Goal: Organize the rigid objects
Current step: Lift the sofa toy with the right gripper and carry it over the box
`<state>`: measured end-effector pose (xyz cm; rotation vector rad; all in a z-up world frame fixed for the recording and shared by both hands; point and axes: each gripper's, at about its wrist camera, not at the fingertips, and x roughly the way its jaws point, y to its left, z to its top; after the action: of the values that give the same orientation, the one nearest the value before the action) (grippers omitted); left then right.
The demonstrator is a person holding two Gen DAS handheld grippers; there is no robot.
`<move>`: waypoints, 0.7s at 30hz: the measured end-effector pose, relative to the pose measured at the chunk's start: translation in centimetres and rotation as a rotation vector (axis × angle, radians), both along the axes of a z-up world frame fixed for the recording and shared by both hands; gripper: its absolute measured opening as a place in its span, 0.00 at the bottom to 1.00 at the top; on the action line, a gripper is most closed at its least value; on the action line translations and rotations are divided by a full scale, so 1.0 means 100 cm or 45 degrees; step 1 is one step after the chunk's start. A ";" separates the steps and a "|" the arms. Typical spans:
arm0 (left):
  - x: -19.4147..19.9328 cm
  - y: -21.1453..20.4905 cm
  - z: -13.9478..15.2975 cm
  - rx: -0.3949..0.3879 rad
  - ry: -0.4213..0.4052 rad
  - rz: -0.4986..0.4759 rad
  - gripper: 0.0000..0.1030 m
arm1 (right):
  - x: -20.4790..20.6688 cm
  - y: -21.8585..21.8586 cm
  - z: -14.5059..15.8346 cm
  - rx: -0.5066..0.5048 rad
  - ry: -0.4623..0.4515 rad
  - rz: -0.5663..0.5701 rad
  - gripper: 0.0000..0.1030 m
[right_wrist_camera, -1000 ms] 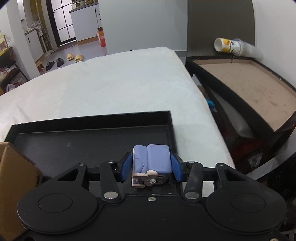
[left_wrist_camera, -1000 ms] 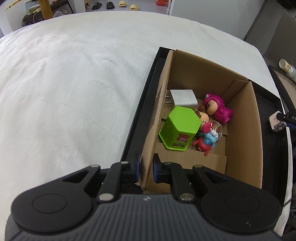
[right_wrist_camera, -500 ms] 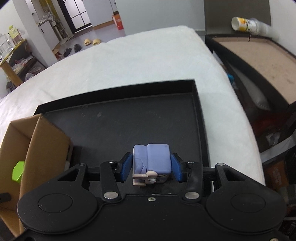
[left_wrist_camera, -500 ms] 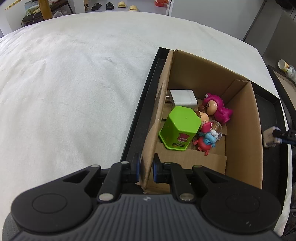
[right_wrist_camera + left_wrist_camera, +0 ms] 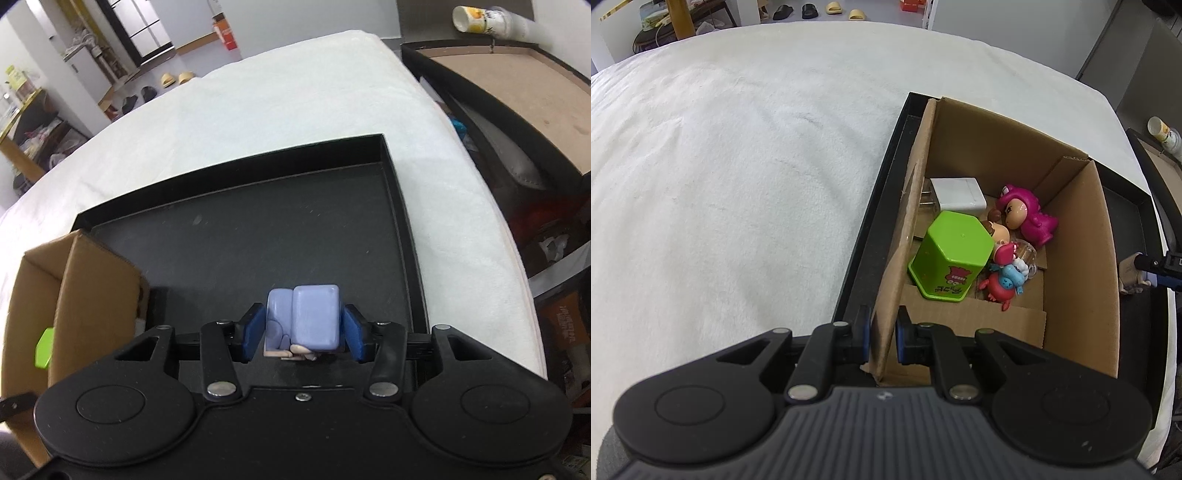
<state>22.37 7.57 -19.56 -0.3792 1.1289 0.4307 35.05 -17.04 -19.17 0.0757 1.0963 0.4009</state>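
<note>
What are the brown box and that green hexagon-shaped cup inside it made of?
The brown box looks like corrugated cardboard: matte, with folded flaps and raw cut edges. The green cup seems to be hard molded plastic: smooth, slightly glossy, with crisp facets and a printed label on one side.

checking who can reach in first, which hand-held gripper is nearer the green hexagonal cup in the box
Left. The left hand-held gripper is shut on the cardboard box wall just beside the green hexagonal cup. The right hand-held gripper, holding a blue toy, is outside the box over the black tray.
</note>
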 end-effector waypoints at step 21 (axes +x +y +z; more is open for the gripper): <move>0.000 0.003 0.000 -0.024 -0.005 -0.012 0.12 | -0.008 -0.010 0.026 0.148 0.027 -0.011 0.44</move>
<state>22.40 7.90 -19.53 -0.3906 1.1313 0.4108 34.28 -18.05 -16.53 0.1877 1.0925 0.4572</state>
